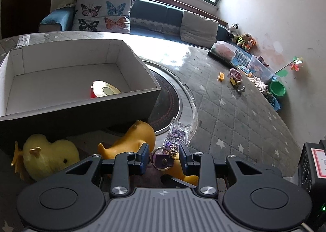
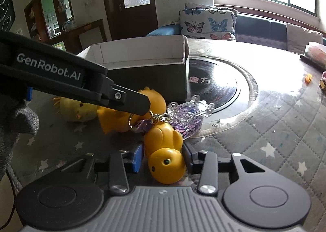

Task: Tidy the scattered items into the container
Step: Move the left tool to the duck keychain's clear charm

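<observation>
A grey cardboard box [image 1: 81, 101] stands on the quilted table and holds a gold and red item [image 1: 105, 90]. In front of it lie a yellow plush chick [image 1: 49, 154], a big rubber duck [image 1: 136, 140] and a keychain with a clear purple-glitter charm [image 1: 179, 134]. My left gripper [image 1: 164, 158] is open, its fingers on either side of the keychain's ring and purple tab [image 1: 162, 161]. In the right wrist view a small rubber duck [image 2: 165, 150] lies on its side between the fingers of my open right gripper [image 2: 164, 157]. The left gripper [image 2: 142, 107] reaches in above the keychain [image 2: 189, 117].
A round black hotplate [image 1: 169, 99] is set in the table beside the box [image 2: 142, 64]. Small toys [image 1: 234, 79], a green bowl [image 1: 277, 88] and a plastic bin lie at the far right edge. A sofa with butterfly cushions [image 1: 101, 11] stands behind. A black labelled device [image 1: 313, 164] sits at the right.
</observation>
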Action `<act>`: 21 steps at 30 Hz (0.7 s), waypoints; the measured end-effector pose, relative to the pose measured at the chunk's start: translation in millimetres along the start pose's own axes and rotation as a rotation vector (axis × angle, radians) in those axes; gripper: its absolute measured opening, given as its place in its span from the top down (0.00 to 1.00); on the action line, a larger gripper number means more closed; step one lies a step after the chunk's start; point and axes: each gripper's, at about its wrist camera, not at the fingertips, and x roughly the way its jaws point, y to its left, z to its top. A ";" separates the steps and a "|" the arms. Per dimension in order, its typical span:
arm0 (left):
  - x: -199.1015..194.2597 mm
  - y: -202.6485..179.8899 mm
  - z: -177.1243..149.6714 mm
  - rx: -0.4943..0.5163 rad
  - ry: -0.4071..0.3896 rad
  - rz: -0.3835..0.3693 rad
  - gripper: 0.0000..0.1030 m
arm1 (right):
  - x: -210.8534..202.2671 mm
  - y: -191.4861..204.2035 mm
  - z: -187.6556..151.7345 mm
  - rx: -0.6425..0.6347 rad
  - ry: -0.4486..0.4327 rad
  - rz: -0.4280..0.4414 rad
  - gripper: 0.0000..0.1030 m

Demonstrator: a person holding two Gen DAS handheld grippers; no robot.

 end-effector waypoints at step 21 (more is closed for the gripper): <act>4.7 6.0 -27.1 -0.020 0.067 -0.063 0.68 | -19.7 2.9 -15.8 0.010 0.029 0.036 0.67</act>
